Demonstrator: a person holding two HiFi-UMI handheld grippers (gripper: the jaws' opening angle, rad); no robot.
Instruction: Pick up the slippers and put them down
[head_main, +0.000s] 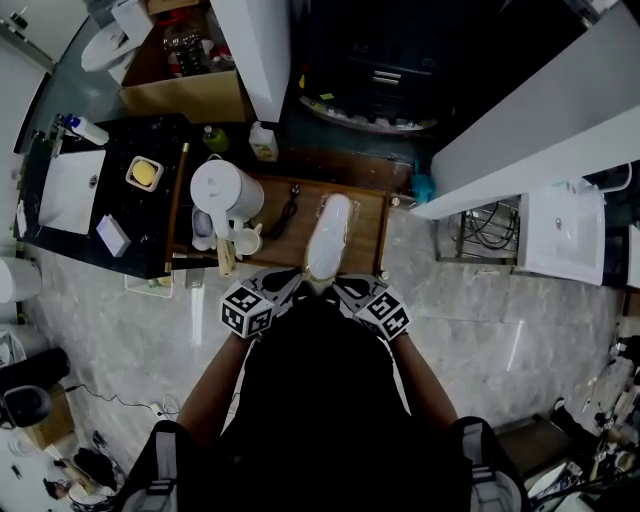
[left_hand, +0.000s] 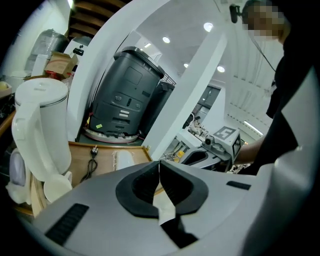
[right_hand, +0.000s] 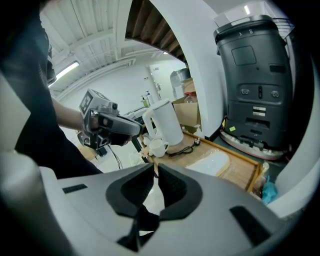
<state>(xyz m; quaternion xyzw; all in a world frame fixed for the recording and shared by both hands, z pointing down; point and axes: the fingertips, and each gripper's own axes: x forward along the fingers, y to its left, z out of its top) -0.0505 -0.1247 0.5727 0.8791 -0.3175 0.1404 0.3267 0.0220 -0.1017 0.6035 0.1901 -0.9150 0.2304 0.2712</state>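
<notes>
Left gripper (head_main: 297, 284) and right gripper (head_main: 337, 284) hover at centre frame, jaws together on nothing, converging on the near end of the slippers (head_main: 330, 235) lying on the tray (head_main: 366, 240) right of the kettle (head_main: 225, 190), probably lining up a 2-handed pickup

White electric kettle (head_main: 225, 190) upright at the left end of a wooden tray (head_main: 365, 228), white mug (head_main: 247, 240) just beside it, black power cord (head_main: 288, 212) lying on the tray, yellow sponge (head_main: 144, 173) on the black surface (head_main: 150, 220), dark grey machine (left_hand: 127, 95) behind, marble floor (head_main: 500, 320)
</notes>
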